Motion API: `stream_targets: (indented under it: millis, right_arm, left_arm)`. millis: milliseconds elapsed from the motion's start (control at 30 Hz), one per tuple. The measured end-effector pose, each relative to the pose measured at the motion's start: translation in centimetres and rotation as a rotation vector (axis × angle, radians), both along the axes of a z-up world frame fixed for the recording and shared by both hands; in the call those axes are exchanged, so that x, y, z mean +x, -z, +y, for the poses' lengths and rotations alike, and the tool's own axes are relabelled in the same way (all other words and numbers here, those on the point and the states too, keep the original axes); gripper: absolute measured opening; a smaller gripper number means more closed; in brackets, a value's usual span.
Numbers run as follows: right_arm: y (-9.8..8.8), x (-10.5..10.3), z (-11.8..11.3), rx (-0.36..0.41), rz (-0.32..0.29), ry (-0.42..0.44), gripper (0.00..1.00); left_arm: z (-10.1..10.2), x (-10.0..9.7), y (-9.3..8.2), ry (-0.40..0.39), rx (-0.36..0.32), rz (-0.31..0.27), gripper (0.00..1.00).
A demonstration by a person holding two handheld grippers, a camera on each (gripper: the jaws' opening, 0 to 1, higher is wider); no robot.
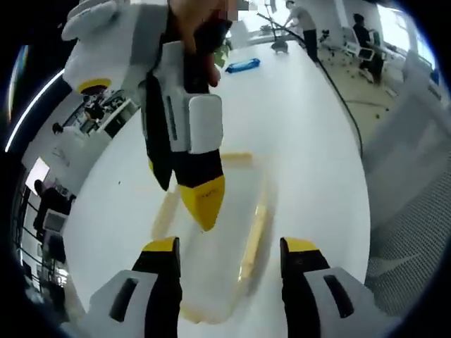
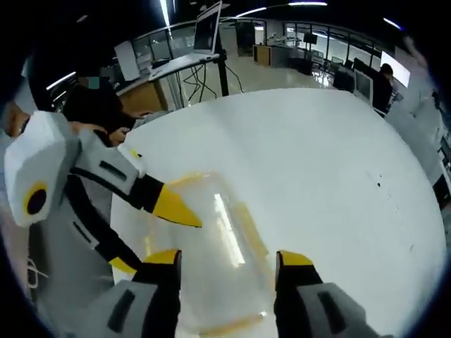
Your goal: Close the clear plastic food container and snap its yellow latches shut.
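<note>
Hovering over container, left gripper spreads jaws wide, grasping nothing; container lies blurred on white table between and beyond its yellow tips. Yellow latches line container edges. Right gripper enters left gripper view from above, tip pointing down onto lid. Blue object rests far back on table. Right gripper view: right gripper jaws parted, holding nothing, straddling container; left gripper points in from left, tip at container's edge.
</note>
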State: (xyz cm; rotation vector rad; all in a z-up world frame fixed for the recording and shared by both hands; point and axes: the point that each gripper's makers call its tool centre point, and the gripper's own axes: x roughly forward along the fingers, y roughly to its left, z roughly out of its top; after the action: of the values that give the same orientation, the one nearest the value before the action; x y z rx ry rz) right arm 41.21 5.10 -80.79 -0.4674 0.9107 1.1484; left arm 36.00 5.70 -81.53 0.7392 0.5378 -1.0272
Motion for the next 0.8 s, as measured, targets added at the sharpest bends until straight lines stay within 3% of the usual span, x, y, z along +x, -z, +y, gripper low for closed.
stream_targets:
  millis: [67,133,300,800]
  right_arm:
    - [-0.5,-0.7,0.1,0.052,0.033,0.031,0.53]
    - [-0.6,-1.0,-0.3,0.059,0.021,0.030,0.54]
    - [-0.1,-1.2,-1.6,-0.003,-0.046,0.035,0.63]
    - [0.3,-2.4,-1.6,-0.003,-0.076,0.029,0.64]
  left_arm:
    - [-0.1,0.2,-0.7,-0.013,-0.052,-0.021,0.59]
    - [0.2,0.3,-1.2,-0.041,-0.085,-0.013,0.59]
    - [1.7,1.0,-1.3,-0.092,-0.097,-0.002,0.60]
    - [4.2,2.3,-0.9,-0.238,-0.201,0.119,0.75]
